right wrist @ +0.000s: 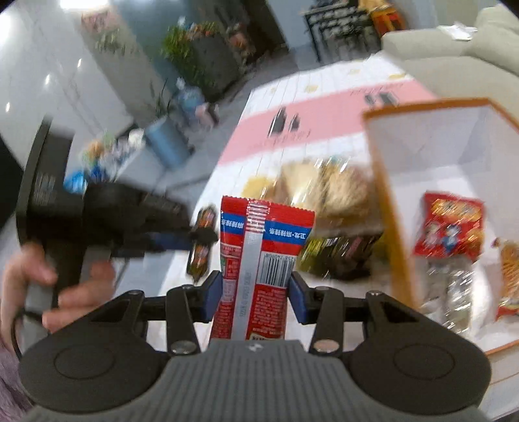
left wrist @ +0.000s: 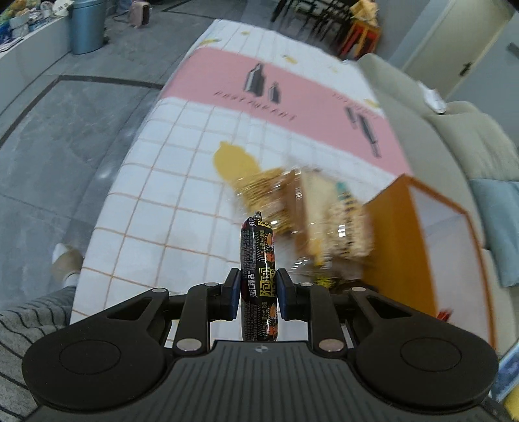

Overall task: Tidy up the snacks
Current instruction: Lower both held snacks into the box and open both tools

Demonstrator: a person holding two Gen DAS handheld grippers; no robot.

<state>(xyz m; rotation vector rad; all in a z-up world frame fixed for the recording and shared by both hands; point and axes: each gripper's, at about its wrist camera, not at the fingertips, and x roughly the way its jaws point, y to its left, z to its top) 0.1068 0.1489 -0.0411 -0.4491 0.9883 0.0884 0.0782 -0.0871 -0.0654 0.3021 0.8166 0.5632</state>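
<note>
Snack packets (right wrist: 449, 227) inside box (right wrist: 389, 207), right of bread bags (right wrist: 327, 191).

Grey tiled floor (left wrist: 65, 136), beige sofa (left wrist: 454, 136), blue bin (left wrist: 87, 26).

Each camera rides on its own gripper and looks forward and down along the fingers, close above the tabletop (left wrist: 168, 201). Both views take in its pink band, the orange-edged box (left wrist: 402, 246) and the grey sofa (right wrist: 454, 45) beyond.

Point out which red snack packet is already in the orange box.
The red chip bag lying inside the orange box; the other red packet is clamped upright in the right gripper.
</note>
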